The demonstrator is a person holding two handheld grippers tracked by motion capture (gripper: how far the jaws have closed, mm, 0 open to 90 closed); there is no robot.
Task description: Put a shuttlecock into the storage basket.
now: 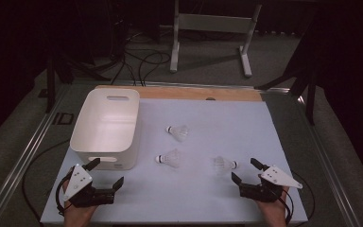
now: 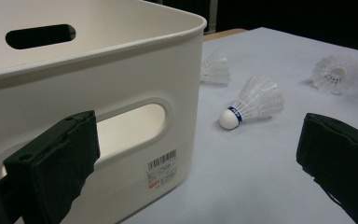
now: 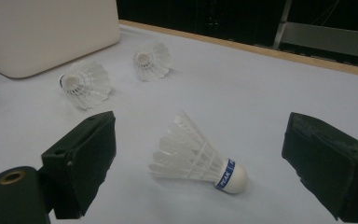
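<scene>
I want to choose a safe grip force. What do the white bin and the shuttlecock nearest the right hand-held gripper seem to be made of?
The white bin looks like smooth, matte moulded plastic: rounded rim, cut-out handles, a barcode sticker. The shuttlecock seems to have a thin, translucent white plastic skirt with ribs, though real feathers cannot be excluded; its rounded white cap with a blue band could be cork or foam.

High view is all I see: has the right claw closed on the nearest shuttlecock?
Observer: No; the right claw is open, a jaw either side of the shuttlecock, touching nothing.
Operator: Any marking on it?
Observer: A blue band with white letters rings the cork.
Operator: And the left claw?
Observer: The left claw is open too; one jaw sits in front of the bin, at its handle slot.
</scene>
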